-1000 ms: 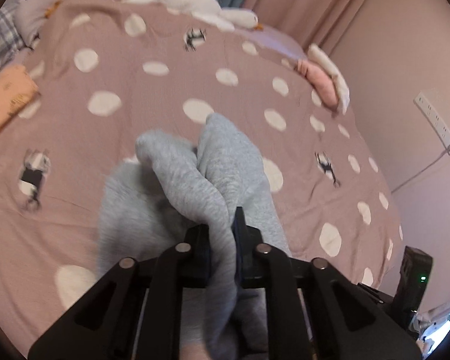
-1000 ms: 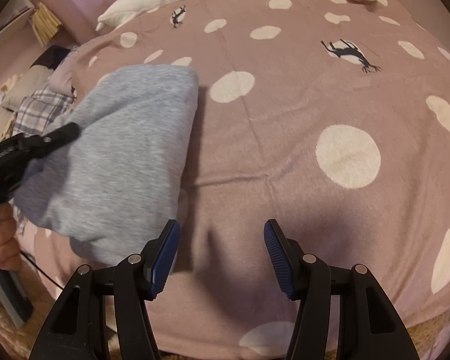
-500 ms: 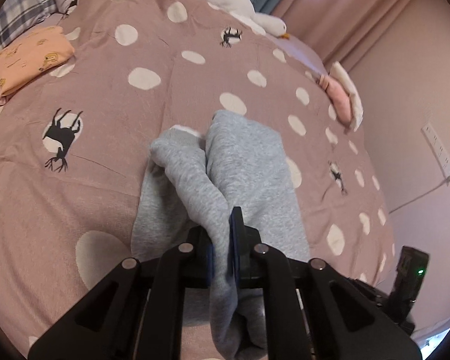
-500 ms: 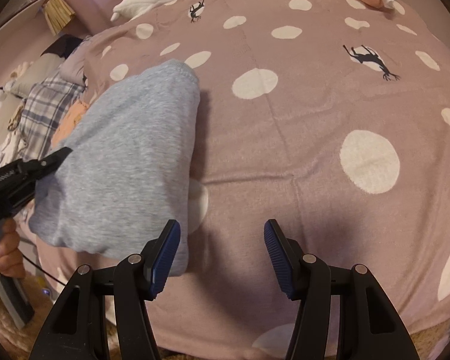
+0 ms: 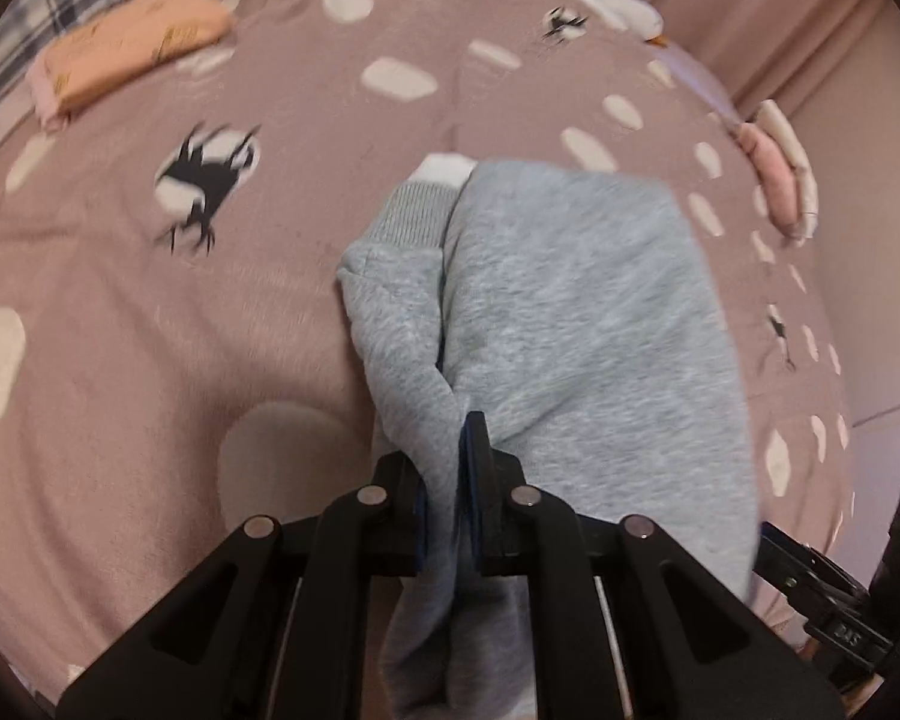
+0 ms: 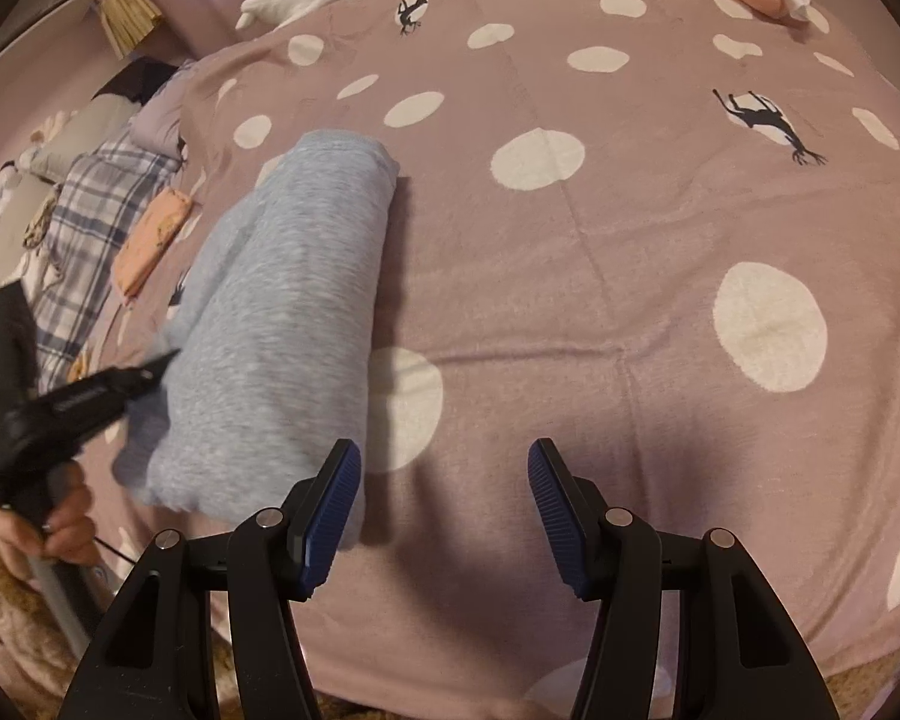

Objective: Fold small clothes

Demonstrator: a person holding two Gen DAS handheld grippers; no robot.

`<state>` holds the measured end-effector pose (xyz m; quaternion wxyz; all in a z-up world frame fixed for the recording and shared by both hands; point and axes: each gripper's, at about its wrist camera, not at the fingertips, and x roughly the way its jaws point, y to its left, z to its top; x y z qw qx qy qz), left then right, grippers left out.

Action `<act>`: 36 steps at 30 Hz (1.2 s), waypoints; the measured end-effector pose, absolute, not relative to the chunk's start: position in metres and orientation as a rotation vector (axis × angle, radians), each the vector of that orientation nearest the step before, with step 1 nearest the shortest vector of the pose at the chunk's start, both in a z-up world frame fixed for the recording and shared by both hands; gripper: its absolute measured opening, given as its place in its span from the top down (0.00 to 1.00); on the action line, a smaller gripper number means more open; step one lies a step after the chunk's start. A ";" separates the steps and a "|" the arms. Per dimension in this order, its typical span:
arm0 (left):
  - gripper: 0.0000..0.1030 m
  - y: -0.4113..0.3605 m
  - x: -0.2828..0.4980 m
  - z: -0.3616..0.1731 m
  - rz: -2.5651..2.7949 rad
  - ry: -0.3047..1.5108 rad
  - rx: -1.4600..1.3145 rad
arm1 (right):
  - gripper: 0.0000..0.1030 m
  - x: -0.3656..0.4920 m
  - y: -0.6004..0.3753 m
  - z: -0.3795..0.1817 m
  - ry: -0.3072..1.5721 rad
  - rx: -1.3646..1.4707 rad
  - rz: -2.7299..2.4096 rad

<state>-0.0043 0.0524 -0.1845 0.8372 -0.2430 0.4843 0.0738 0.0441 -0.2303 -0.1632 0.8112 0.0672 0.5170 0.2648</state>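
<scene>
Where curtains (image 5: 768, 12) hang — spotted mauve bedspread (image 6: 630, 276).

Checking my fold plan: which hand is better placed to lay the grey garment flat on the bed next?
Left. Its tongs are shut on the grey garment and likely only need to lower it. The right tongs are open and empty, beside it over the bedspread.
</scene>
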 end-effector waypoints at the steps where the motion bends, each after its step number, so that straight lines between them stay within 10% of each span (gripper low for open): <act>1: 0.89 0.053 -0.004 -0.184 0.158 1.025 -0.515 | 0.44 0.044 -0.230 -0.164 1.107 0.143 0.566; 15: 0.83 0.060 -0.039 -0.153 0.103 1.001 -0.588 | 0.44 0.042 -0.224 -0.153 1.062 0.111 0.589; 36: 0.47 0.051 -0.055 -0.201 0.051 1.074 -0.639 | 0.43 0.037 -0.179 -0.164 1.109 0.015 0.693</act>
